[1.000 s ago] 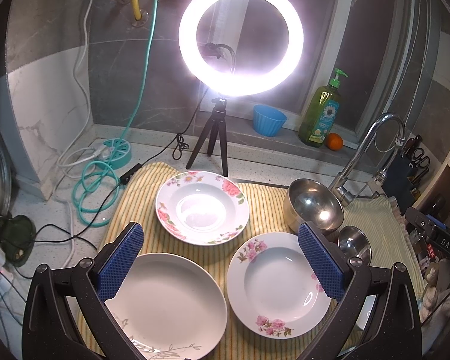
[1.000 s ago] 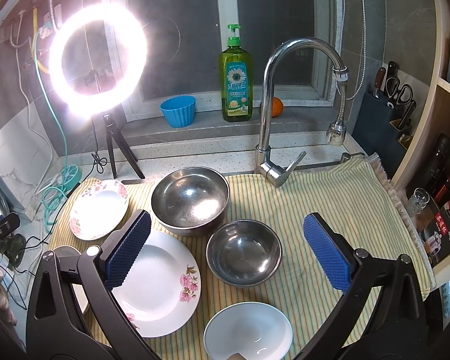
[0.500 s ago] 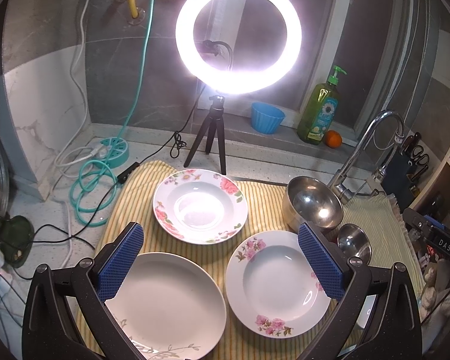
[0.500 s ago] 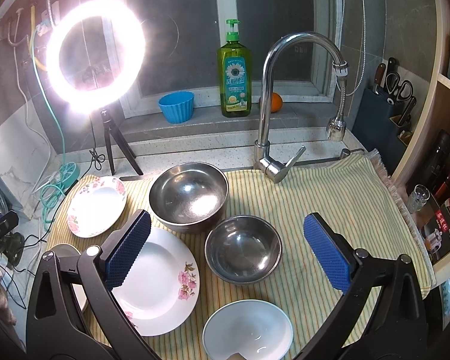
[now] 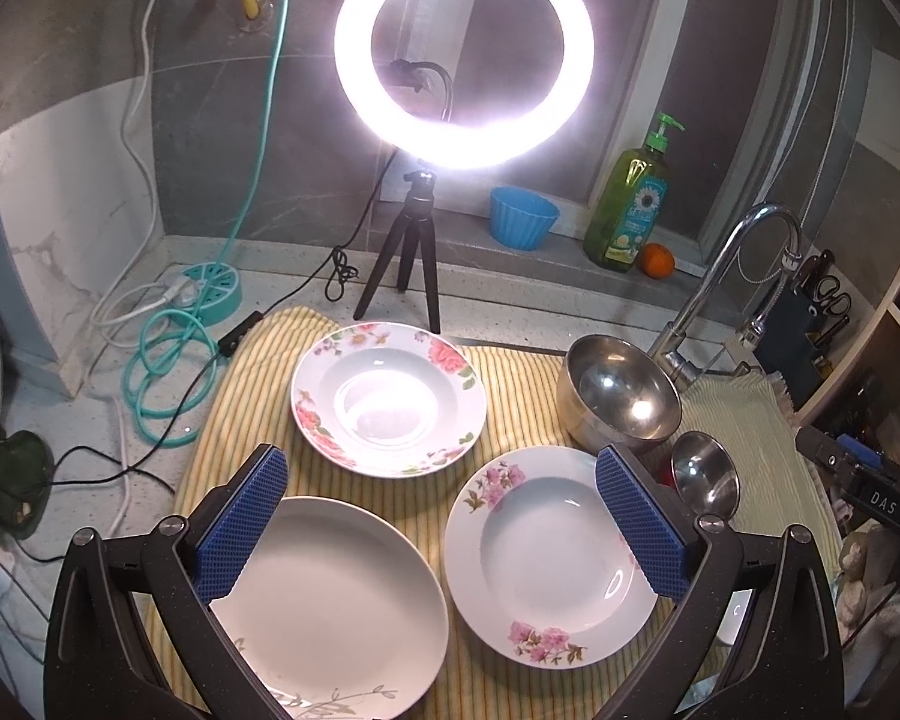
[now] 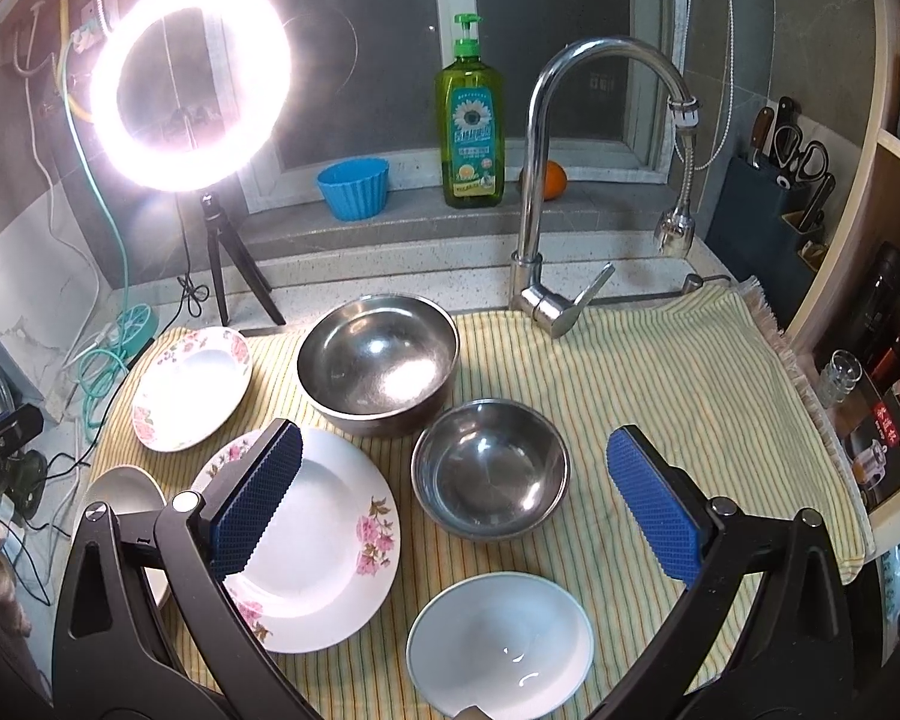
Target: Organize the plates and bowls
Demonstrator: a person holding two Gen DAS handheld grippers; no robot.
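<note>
**Steel and porcelain laid out on a striped cloth**

Yellow-and-green striped cloth (image 6: 660,384) covers the desk beside a curved chrome faucet (image 6: 537,180), and all the dishes rest on it. Nearest the back left lies a round porcelain plate with a red rose rim (image 5: 389,399), just in front of the black tripod of a glowing white ring light (image 5: 463,54). Closer in sit two more plates side by side but apart: a plain white plate with a grey sprig at its edge (image 5: 336,612) on the left and a white deep plate with pink blossom sprays (image 5: 549,552) on the right. A large stainless steel bowl (image 6: 378,363) stands behind the blossom plate, and a smaller stainless steel bowl (image 6: 491,469) sits just beside it, close enough that touching cannot be ruled out. A small white porcelain bowl (image 6: 501,645) rests at the near edge, in front of the smaller steel bowl.

The left gripper (image 5: 441,531) hovers above the two near plates, its blue-padded jaws spread wide and holding nothing. The right gripper (image 6: 453,504) hangs over the smaller steel bowl, jaws likewise spread and empty.

On the window ledge stand a blue ribbed cup (image 6: 353,187), a green dish soap bottle with a pump (image 6: 470,132) and an orange fruit (image 6: 551,180) partly behind the faucet.
</note>
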